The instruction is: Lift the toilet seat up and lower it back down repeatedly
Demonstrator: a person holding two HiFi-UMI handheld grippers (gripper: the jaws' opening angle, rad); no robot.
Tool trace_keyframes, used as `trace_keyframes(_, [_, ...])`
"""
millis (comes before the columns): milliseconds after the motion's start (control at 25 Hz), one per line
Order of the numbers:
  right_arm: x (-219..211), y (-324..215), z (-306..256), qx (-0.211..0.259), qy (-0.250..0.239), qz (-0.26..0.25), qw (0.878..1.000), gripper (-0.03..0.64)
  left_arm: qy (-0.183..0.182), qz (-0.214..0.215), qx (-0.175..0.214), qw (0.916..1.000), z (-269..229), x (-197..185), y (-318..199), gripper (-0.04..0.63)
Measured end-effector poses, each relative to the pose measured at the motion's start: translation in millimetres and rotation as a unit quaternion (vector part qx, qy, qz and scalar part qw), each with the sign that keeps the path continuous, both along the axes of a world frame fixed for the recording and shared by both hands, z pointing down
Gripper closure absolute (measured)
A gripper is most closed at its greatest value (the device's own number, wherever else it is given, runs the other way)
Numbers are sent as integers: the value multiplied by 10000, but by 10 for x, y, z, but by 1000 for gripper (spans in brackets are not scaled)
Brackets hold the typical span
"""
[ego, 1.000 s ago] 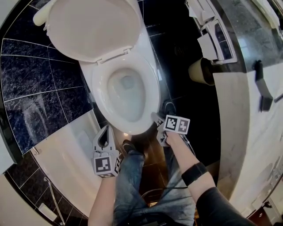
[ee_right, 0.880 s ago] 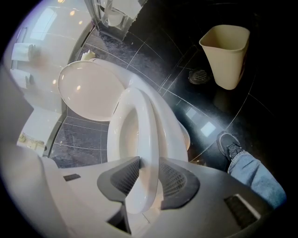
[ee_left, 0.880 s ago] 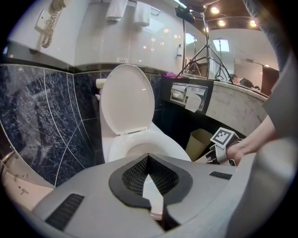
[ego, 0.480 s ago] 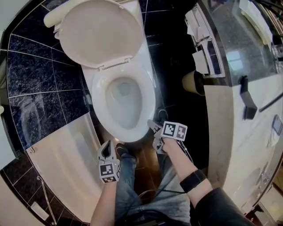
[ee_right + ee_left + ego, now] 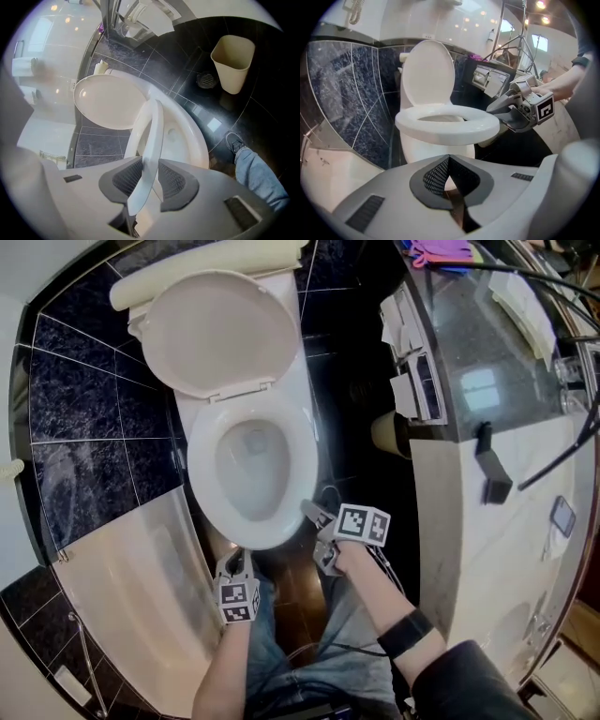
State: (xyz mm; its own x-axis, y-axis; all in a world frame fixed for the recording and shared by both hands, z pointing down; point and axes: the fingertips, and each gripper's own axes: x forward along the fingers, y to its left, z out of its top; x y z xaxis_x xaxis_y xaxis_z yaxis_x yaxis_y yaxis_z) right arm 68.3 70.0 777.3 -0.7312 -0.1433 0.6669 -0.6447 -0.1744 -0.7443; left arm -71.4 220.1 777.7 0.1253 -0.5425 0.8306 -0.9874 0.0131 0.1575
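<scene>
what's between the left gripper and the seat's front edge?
Nothing. The left gripper view shows the stretch from the left gripper to the front of the seat is bare.

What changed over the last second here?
The right gripper has just been closing its jaws on the front rim of the white oval toilet seat and has begun raising it off the white ceramic bowl. Unchanged: the white lid stands open, and the left gripper stays shut and empty.
</scene>
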Motion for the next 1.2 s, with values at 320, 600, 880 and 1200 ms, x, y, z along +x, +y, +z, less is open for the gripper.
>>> trace_keyframes(320, [-70,-204,-383,115,-112,-63,9999,483,125,-204,511,9984,-467,18,-478,598])
trace_keyframes(600, [-175,-470,-870,441,-255,-197,9985,472,119,-349,849,9957,-962,-141,-871,598])
trace_keyframes(880, [-291,-847,-1646,1506,-178,-652,9863,551,-23,-467,1403,9890,-1587,-449,-1576,598])
trace_keyframes(1200, [-384,-1271,-2197,2714,378,-1588,9485,600,-330,-559,1790,9817,-2105,-842,-2442,598])
